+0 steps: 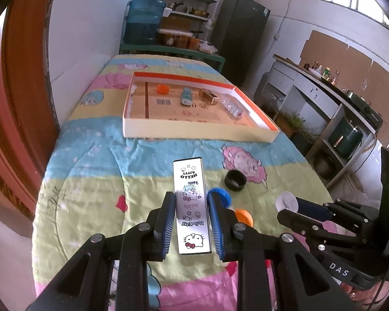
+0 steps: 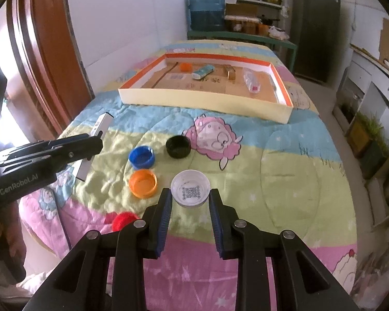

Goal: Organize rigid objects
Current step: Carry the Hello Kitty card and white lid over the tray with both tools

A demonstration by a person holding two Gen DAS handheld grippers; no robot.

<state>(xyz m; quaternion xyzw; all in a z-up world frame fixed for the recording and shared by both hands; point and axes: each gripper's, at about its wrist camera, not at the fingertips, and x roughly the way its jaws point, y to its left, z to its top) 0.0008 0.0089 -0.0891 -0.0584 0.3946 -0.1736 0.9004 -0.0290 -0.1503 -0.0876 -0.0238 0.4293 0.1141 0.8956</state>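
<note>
the left gripper (image 1: 191,208) tilts down over the quilt (image 2: 272,160), its blue pads clamped on the long sides of a flat white case (image 1: 192,207) printed with cartoon cats; the case points away along the fingers, and in the right wrist view it is lifted at an angle off the bedding. the right gripper (image 2: 190,194) also angles downward (its tips reach in from the right of the left wrist view) and is clamped on a clear plastic cap (image 2: 190,188), open side up, a qr code at its bottom. on the quilt just left of it lie an orange cap (image 2: 143,183), a blue cap (image 2: 141,157), a black cap (image 2: 178,146) and, nearest, a red cap (image 2: 124,219). farther back sits a shallow cardboard tray (image 2: 202,102) with orange-edged walls, holding several small items.
</note>
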